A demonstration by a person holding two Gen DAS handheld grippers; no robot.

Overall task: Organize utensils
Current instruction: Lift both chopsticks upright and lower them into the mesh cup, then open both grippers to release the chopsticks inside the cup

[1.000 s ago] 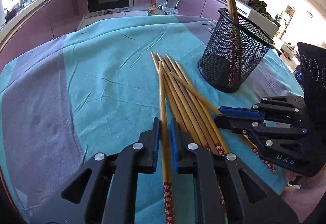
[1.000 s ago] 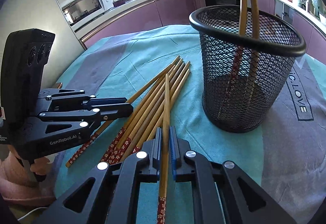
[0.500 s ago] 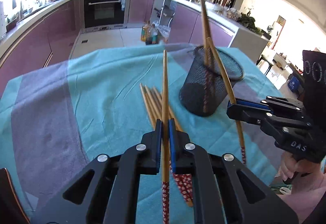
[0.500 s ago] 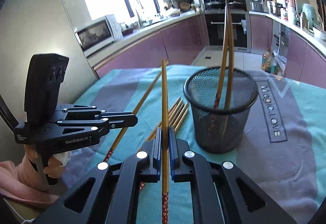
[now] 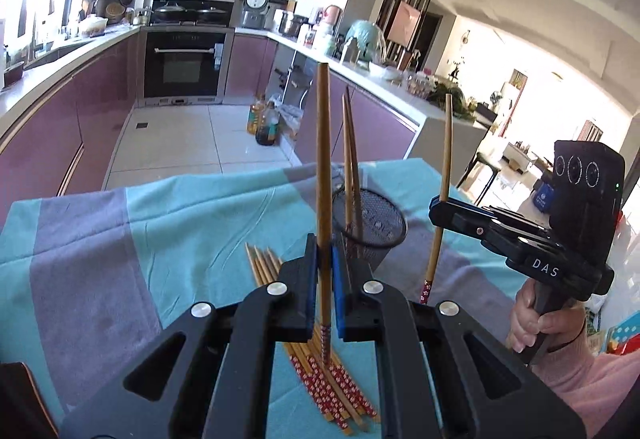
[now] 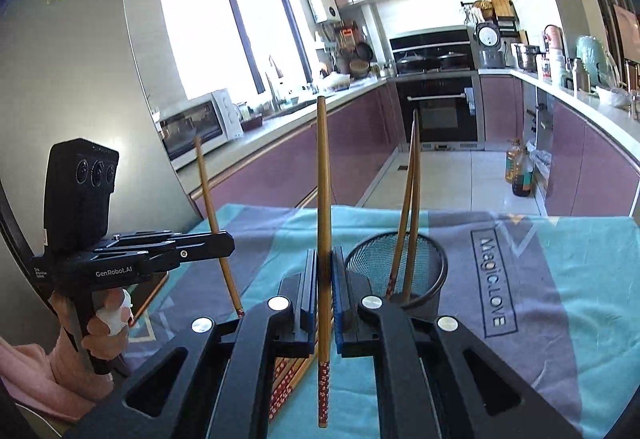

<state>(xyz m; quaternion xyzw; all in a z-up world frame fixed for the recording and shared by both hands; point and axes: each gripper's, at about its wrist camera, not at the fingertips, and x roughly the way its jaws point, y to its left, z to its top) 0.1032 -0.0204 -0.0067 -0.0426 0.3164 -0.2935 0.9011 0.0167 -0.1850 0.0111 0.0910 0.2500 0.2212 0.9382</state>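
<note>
Two light, stiff, slick chopsticks stand clamped low near their patterned ends, one in my left gripper [image 5: 325, 271] and one in my right gripper [image 6: 325, 291], above the table's middle beside the mesh basket [image 6: 396, 271], apt to pivot.

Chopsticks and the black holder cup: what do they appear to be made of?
Chopsticks: probably bamboo or wood, going by the tan shafts with a smooth, slightly glossy finish; the handle ends carry a red printed floral pattern. Holder cup: looks like black metal mesh, since it has see-through perforated walls and a solid rolled rim, matte; coated wire cannot be ruled out.
</note>
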